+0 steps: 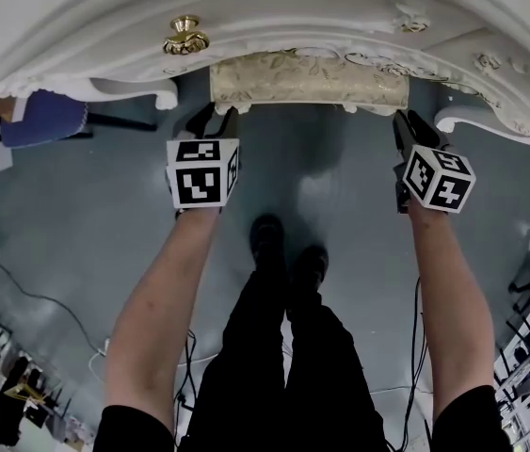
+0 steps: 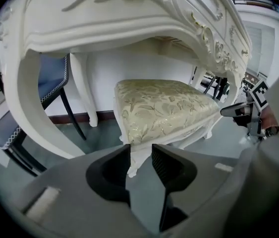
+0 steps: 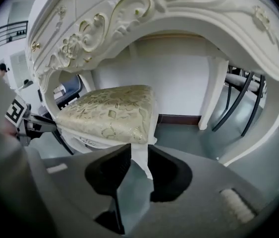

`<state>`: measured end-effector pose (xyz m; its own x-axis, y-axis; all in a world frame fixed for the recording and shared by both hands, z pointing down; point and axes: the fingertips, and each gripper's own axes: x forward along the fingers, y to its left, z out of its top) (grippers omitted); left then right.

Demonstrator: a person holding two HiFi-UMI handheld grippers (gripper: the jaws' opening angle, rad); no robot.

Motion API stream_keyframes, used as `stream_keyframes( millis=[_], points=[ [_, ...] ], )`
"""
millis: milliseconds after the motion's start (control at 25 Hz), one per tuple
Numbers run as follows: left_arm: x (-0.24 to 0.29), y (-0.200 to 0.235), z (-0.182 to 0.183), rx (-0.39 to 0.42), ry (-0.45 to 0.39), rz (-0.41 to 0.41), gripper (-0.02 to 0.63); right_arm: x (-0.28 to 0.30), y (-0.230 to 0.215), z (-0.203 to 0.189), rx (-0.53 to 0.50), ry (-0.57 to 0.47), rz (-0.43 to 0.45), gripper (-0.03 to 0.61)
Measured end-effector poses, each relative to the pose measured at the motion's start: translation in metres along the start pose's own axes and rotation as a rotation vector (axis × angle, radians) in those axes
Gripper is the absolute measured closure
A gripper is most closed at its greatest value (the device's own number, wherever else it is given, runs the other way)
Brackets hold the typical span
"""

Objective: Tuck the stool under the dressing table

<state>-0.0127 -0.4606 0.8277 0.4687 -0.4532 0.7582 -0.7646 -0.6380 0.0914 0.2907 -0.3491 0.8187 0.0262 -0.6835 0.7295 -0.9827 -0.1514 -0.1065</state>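
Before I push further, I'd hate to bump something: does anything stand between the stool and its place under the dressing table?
Nothing visible does. The stool is partly under the dressing table, and the floor beside it back to the wall shows nothing. The blue chair stands off to one side, outside that space.

One stool, one dressing table, two tools

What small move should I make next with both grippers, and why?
Probably push both forward evenly. The left gripper and right gripper each seem closed on a front leg of the stool, whose seat edge protrudes from under the dressing table.
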Motion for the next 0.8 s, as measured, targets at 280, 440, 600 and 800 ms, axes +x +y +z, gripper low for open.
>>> stream_keyframes(
  millis=[280, 440, 600, 800],
  points=[
    [0.011, 0.006, 0.014, -0.004, -0.032, 0.013, 0.425, 0.020, 0.001, 0.006, 0.082, -0.018, 0.001, 0.531],
    [0.022, 0.005, 0.029, 0.002, -0.065, 0.006, 0.425, 0.030, -0.007, 0.018, 0.055, -0.041, -0.002, 0.534],
    [0.034, 0.003, 0.045, -0.011, -0.122, 0.018, 0.434, 0.041, -0.019, 0.034, 0.034, -0.083, 0.001, 0.533],
    [0.045, 0.003, 0.057, -0.019, -0.166, 0.038, 0.433, 0.050, -0.026, 0.044, 0.056, -0.132, -0.001, 0.534]
  ],
)
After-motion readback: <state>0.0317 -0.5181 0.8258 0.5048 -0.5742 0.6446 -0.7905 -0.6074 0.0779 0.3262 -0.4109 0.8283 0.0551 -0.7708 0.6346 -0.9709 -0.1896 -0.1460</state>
